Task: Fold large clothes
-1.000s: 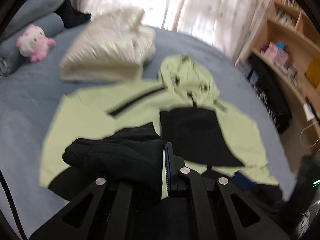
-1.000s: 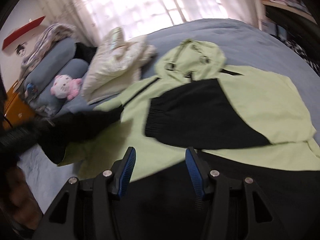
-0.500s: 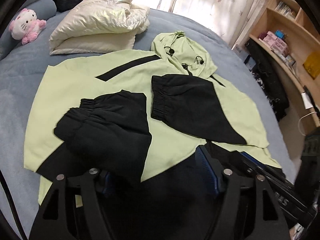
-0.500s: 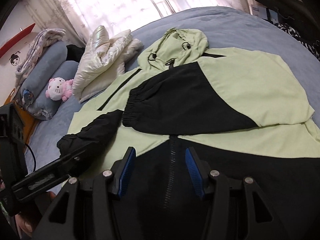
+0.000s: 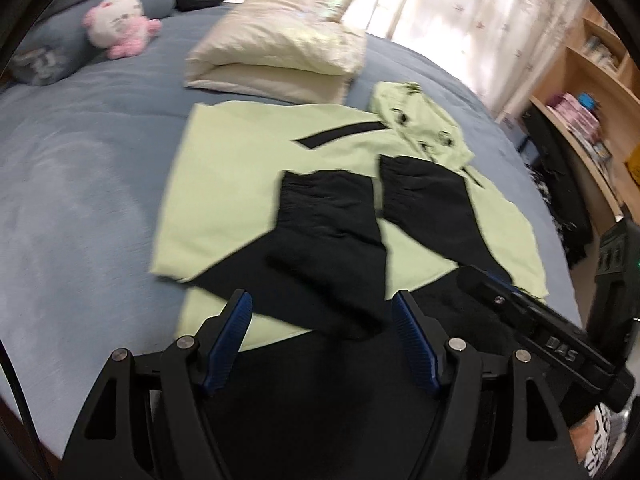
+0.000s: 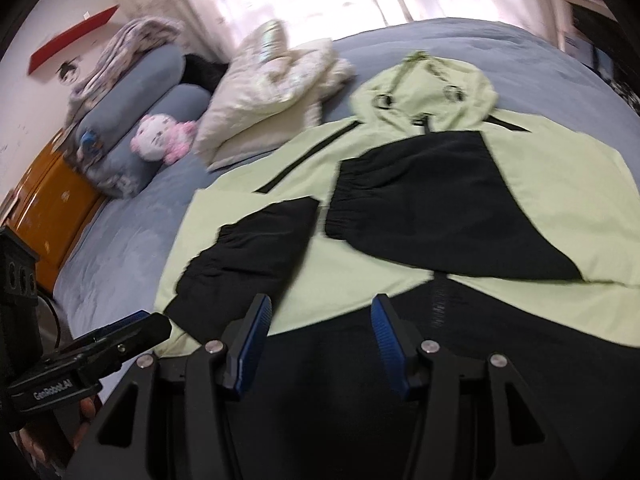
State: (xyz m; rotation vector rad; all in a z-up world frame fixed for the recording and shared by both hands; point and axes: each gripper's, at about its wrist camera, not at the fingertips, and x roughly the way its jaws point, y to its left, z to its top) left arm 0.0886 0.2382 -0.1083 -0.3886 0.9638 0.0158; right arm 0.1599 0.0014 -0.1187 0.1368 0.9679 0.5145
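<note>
A lime green and black hooded jacket (image 5: 248, 184) (image 6: 560, 200) lies flat on the blue bed, hood away from me. Both black sleeves are folded in over its chest: the left sleeve (image 5: 332, 236) (image 6: 244, 248) and the right sleeve (image 5: 432, 204) (image 6: 424, 204). My left gripper (image 5: 322, 308) hovers open above the jacket's black hem, nothing between its blue pads. My right gripper (image 6: 320, 312) also hovers over the hem, its jaws opening and empty. Each gripper shows at the edge of the other's view.
A folded cream puffer jacket (image 5: 280, 48) (image 6: 272, 92) lies beyond the hood. A pink and white plush toy (image 5: 120, 24) (image 6: 160, 140) and grey bolsters (image 6: 136, 96) sit at the bed's head. Wooden shelves (image 5: 592, 92) stand to the right, an orange cabinet (image 6: 52, 208) to the left.
My left gripper let go of the left sleeve, which now lies folded over the chest, and drew back to the hem, open. The right gripper shifted slightly and widened.
</note>
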